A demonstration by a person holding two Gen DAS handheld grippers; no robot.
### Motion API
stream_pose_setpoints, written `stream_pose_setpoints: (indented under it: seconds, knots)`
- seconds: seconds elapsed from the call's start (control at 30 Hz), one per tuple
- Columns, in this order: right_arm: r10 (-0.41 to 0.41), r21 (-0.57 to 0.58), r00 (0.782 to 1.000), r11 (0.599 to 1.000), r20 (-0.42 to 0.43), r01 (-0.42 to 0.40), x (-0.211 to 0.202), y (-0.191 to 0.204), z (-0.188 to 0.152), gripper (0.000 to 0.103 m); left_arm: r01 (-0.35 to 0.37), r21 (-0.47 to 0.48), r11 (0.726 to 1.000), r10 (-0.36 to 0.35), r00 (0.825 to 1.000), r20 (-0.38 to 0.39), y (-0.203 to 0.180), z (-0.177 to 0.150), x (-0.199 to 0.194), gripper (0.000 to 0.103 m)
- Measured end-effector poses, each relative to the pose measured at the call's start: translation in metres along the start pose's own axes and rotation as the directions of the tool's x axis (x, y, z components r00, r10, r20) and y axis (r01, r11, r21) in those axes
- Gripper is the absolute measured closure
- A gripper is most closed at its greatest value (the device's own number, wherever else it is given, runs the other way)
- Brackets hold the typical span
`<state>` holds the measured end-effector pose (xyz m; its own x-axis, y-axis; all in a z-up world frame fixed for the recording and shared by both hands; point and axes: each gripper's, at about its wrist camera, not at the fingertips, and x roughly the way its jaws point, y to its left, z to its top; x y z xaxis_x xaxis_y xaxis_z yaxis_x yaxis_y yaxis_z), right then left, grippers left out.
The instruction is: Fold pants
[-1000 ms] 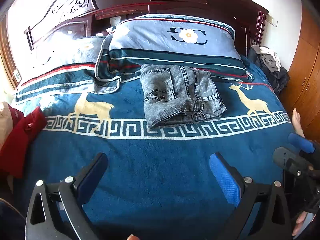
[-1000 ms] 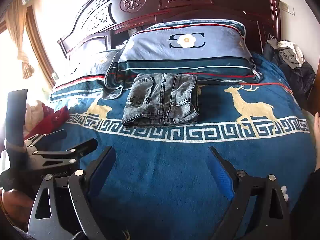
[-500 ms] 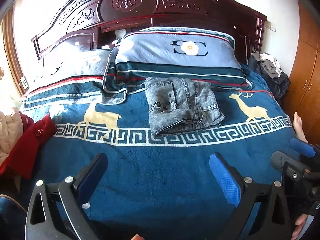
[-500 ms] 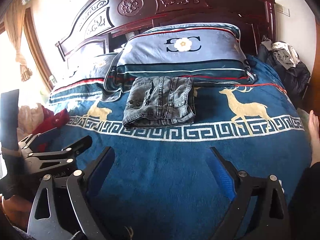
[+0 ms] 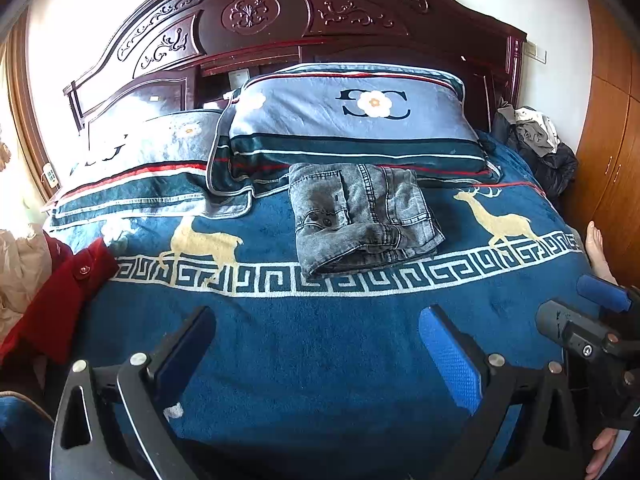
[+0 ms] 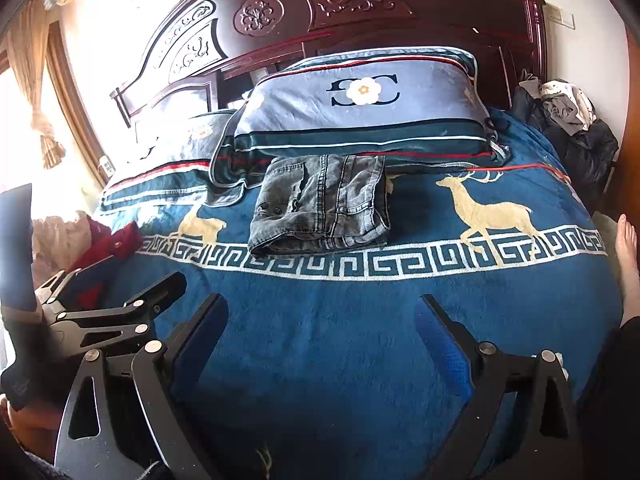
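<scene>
Grey denim pants point(image 5: 362, 216) point(image 6: 320, 204) lie folded into a compact stack on the blue deer-pattern blanket point(image 5: 320, 340), just in front of the big blue pillow point(image 5: 352, 120). My left gripper point(image 5: 316, 336) hovers open over the near part of the blanket, well short of the pants, with nothing between its blue pads. My right gripper point(image 6: 320, 320) is open too and just as far back from the pants. The left gripper's body shows at the left edge of the right wrist view.
A carved dark wooden headboard point(image 5: 280, 20) stands behind two pillows. A red garment point(image 5: 60, 292) and pale cloth lie at the bed's left edge. Dark clothes are piled at the back right point(image 5: 536, 148) beside a wooden wardrobe point(image 5: 612, 160). A bare foot point(image 6: 626, 248) rests at the right edge.
Both grippers have drawn back from the pants and tilted up, so the folded pants look smaller and more headboard shows. The pants have not moved.
</scene>
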<state>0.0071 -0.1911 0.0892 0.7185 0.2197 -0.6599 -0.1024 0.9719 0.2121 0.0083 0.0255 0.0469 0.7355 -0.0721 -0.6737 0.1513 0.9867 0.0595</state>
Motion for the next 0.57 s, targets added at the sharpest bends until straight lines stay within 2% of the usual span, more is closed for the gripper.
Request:
stream_pose_setpoints:
  seconds: [0.57]
  knots:
    - [0.003,-0.013,1.0,1.0,-0.014,-0.003,0.008,0.004,-0.001,0.008,0.009,-0.034,0.999,-0.01,0.999,-0.032,0.003,-0.005,0.012,0.0]
